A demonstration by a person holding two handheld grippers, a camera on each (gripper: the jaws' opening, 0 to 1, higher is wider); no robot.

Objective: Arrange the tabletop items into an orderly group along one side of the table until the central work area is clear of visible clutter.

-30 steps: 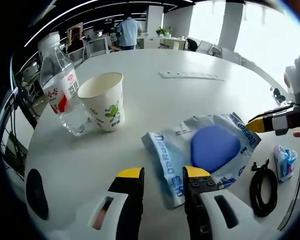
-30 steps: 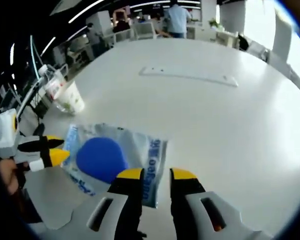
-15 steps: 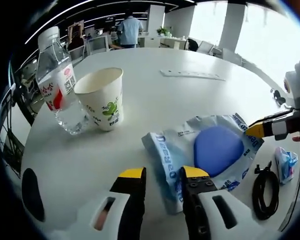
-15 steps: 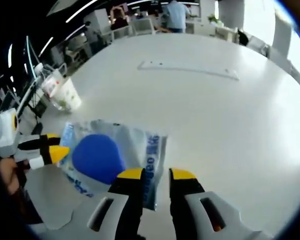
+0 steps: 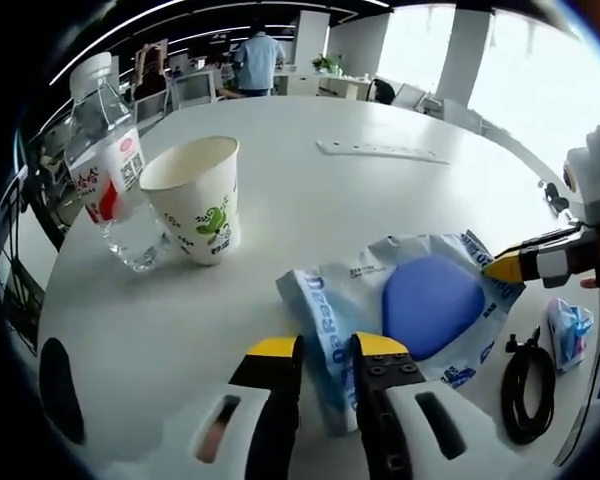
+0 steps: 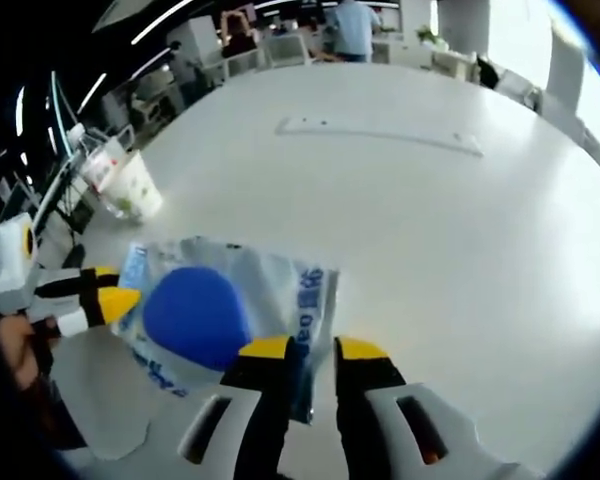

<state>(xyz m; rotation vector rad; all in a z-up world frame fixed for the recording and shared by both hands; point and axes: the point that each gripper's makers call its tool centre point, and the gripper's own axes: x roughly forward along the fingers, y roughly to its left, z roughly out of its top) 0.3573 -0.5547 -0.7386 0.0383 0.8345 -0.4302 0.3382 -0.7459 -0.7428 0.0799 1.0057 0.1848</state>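
Observation:
A clear plastic bag with blue print and a blue rounded pad inside (image 5: pixel 420 300) lies on the white round table (image 5: pixel 310 210). My left gripper (image 5: pixel 327 347) has its jaws drawn in on the bag's near corner. At the bag's far-right corner, my right gripper (image 5: pixel 502 266) comes in from the right. In the right gripper view the same bag (image 6: pixel 200 315) has its edge pinched between the jaws of my right gripper (image 6: pixel 315 347), while my left gripper (image 6: pixel 115 290) holds the opposite side.
A paper cup (image 5: pixel 195 200) and a water bottle (image 5: pixel 105 170) stand together at the table's left edge. A coiled black cable (image 5: pixel 525 385) and a small blue-white packet (image 5: pixel 570 325) lie at the right. A white power strip (image 5: pixel 380 150) lies farther back. A person (image 5: pixel 255 60) stands beyond.
Both grippers' jaws have narrowed onto the bag's edges. The bag has shifted slightly between them.

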